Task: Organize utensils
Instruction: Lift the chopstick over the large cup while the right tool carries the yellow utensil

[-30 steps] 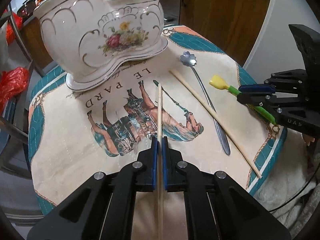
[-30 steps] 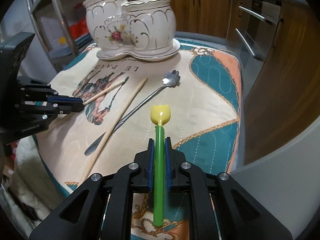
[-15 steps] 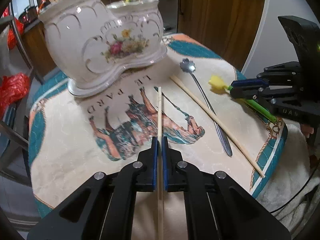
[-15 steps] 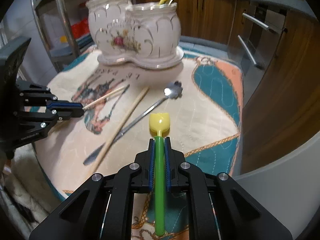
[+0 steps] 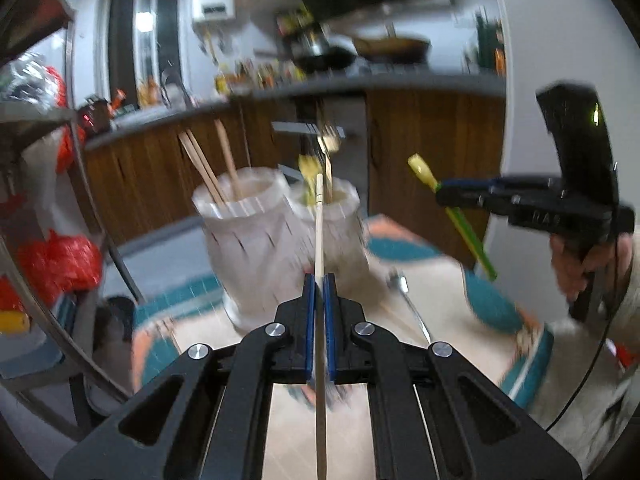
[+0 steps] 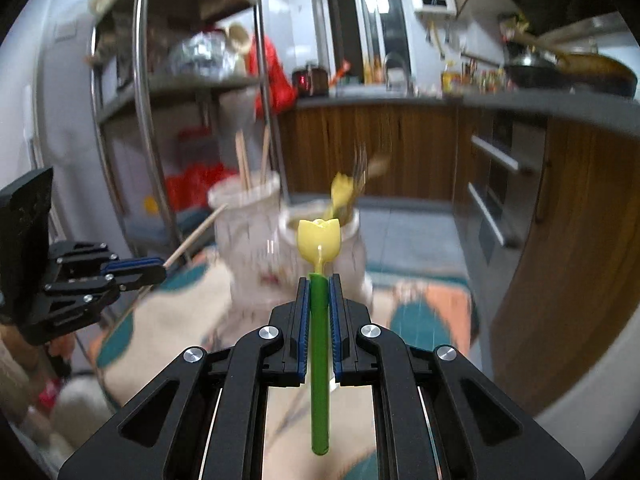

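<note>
My left gripper point(image 5: 319, 280) is shut on a wooden chopstick point(image 5: 319, 232), lifted and pointing at the white twin-pot ceramic holder point(image 5: 256, 240). My right gripper point(image 6: 319, 284) is shut on a green-handled spoon with a yellow tulip bowl point(image 6: 319, 240), raised in front of the holder point(image 6: 248, 248). The holder's left pot holds chopsticks point(image 5: 204, 168); its right pot holds a yellow spoon and a fork point(image 6: 348, 188). The right gripper also shows in the left wrist view point(image 5: 444, 194), the left one in the right wrist view point(image 6: 160, 270). A metal spoon point(image 5: 408, 304) lies on the printed cloth point(image 5: 440, 320).
A metal shelf rack point(image 6: 160, 92) with red bags stands left of the table. Wooden kitchen cabinets point(image 6: 400, 148) and a counter with pans run behind. An oven front point(image 6: 500, 184) is at the right. The views are motion-blurred.
Both grippers have lifted off the table and tilted up with their utensils. The views now look level at the holder and kitchen instead of down at the cloth.
</note>
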A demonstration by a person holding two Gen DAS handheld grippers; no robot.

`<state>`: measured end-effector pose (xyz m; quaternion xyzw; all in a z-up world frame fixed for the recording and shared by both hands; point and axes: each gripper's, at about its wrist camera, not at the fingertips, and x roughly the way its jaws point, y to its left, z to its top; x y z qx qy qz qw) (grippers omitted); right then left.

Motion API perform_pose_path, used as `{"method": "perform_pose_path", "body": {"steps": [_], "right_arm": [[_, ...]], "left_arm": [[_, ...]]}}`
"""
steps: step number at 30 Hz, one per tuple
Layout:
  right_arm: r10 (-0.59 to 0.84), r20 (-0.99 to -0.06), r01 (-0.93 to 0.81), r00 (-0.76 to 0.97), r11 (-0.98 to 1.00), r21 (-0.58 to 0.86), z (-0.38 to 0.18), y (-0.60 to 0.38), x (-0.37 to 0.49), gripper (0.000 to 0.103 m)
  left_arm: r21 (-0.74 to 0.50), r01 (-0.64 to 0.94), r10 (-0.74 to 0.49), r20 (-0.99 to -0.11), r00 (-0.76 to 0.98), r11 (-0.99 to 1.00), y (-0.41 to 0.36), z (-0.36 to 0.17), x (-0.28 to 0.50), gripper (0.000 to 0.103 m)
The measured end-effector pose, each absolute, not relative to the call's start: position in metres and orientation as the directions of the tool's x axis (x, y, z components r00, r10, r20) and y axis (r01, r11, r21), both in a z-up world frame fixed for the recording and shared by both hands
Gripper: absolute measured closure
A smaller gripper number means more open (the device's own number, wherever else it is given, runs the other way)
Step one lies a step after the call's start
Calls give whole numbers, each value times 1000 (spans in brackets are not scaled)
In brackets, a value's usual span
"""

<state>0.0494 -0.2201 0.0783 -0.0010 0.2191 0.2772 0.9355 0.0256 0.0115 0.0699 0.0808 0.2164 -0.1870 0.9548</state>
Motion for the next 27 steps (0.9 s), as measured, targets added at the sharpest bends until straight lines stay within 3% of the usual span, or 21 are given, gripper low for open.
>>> {"method": "perform_pose_path", "body": {"steps": [12,20,27], "right_arm": [[587,-182,-538,789,803,256,124,-197,123,93],[547,-153,-500,823,825,264,110,-182,159,93],[535,-169,-492,828,837,239,92,-173,167,93]], "left_arm": [[-90,325,-336,-169,926,941,36,141,113,99],[-174,281,-304,-126,944,944,39,133,159,99],[-100,246,-255,-89,963,964,28,111,161,99]]}}
